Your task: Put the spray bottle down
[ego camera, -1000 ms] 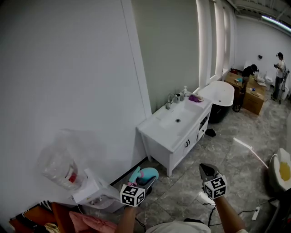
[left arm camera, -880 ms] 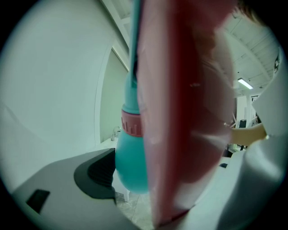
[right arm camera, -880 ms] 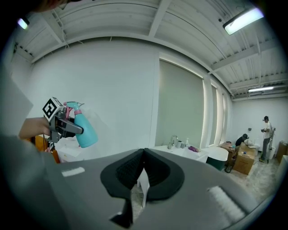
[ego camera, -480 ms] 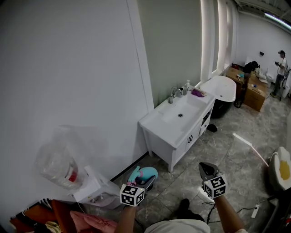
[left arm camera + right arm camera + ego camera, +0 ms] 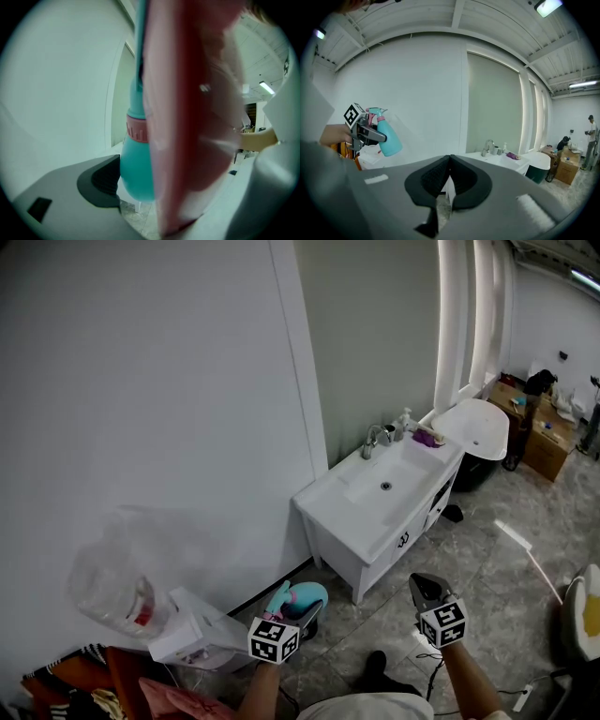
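L claw [image 5: 302, 614] grips teal spray bottle [image 5: 308, 593].

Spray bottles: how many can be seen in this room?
1. The teal plastic spray bottle with a pink collar is clamped in the left gripper, near the white wall. Others could be hidden out of view.

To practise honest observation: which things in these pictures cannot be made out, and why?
Left gripper view: a pink blur near the lens covers much of the spray bottle.
Head view: items beside the faucet are too small to name.
Head view: the right edge cuts off a white-and-yellow object.
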The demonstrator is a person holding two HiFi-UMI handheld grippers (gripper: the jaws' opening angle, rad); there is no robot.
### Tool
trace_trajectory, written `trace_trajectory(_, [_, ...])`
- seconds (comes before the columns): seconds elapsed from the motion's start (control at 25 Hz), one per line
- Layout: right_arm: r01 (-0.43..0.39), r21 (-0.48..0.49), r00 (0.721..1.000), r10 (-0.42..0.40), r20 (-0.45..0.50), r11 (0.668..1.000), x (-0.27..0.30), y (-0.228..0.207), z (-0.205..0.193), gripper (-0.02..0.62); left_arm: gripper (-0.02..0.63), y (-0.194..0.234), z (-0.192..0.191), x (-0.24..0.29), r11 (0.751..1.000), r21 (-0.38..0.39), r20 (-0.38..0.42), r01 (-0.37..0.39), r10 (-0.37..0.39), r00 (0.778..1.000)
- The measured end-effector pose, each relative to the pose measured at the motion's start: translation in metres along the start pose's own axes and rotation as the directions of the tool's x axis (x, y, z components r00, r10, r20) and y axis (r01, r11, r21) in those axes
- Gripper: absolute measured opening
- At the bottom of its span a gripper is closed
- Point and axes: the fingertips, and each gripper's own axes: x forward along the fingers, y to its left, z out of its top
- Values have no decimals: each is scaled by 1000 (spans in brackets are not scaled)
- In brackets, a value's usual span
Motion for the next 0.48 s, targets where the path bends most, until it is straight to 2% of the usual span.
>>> trace_trajectory(0.24, [-61,-8,998,61,-18,998,51,-55,11,11,356,9,31,59,999,-6,-5,-35,35,999])
trace_trajectory(0.48, [-105,-4,994,105,-19,994,98,-115,13,11,356,19,44,121,996,-32,-26,-86,85,996])
